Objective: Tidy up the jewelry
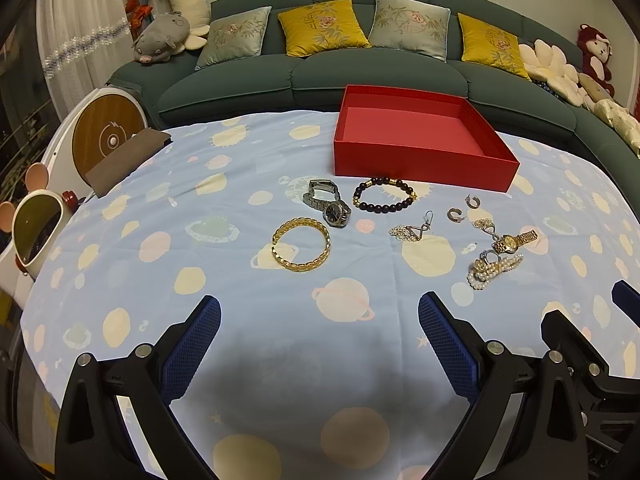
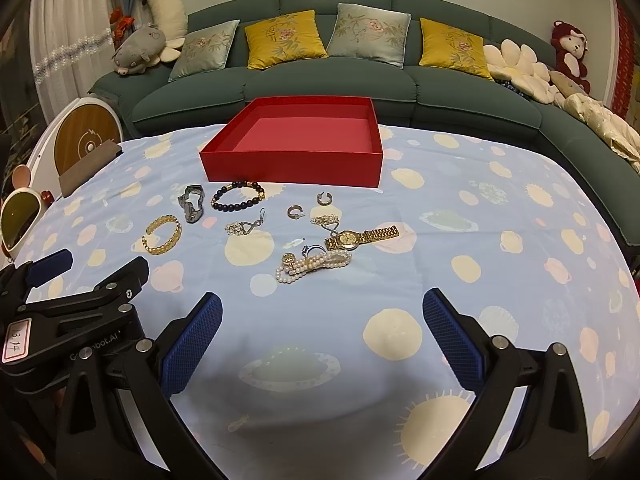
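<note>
Both grippers wait spread and empty, short of the jewelry.

Your left gripper point(image 1: 319, 334) hovers over the cloth point(image 1: 120, 272) with its jaws wide apart, holding nothing; your right gripper point(image 2: 322, 330) does the same just beside it. Ahead of the left one lies the bangle point(image 1: 301, 249), beyond it the steel watch point(image 1: 329, 202) and the beads point(image 1: 384, 194). Ahead of the right one sit the pearls point(image 2: 314, 265), touching the gold watch point(image 2: 360, 237), with earrings point(image 2: 295, 211) past them. Farthest stands the red box point(image 2: 292, 168), open and empty, likely placed close behind the pieces so each carry is brief.
</note>
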A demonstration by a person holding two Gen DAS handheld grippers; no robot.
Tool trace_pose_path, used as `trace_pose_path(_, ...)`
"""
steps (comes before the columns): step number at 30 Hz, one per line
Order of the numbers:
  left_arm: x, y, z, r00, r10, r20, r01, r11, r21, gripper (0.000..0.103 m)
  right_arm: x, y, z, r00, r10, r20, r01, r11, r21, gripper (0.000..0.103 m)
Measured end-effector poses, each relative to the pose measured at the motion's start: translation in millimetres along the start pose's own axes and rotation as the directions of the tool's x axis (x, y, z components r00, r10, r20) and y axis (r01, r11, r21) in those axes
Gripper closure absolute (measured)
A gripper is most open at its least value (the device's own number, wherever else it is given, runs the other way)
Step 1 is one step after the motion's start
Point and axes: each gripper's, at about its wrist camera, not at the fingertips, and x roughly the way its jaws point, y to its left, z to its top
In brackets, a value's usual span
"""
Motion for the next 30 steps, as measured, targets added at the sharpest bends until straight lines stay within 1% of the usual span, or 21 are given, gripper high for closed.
trace_pose_path(24, 1.3, 3.5, -0.5, 1.000, 0.002, 0.003, -0.002, 1.000, -0.012, 0.007, -0.4, 2.2, -0.1, 1.000, 0.003, 0.000, -0.003, 1.000, -0.001, 0.005)
trace_pose_path(30, 2.5, 3.8, -0.8, 1.000, -0.002, -0.008, 0.002, 1.000, -0.016, 0.007, -0.4, 2.5, -0.3, 1.000, 0.001, 0.000, -0.001, 1.000, -0.003, 0.005)
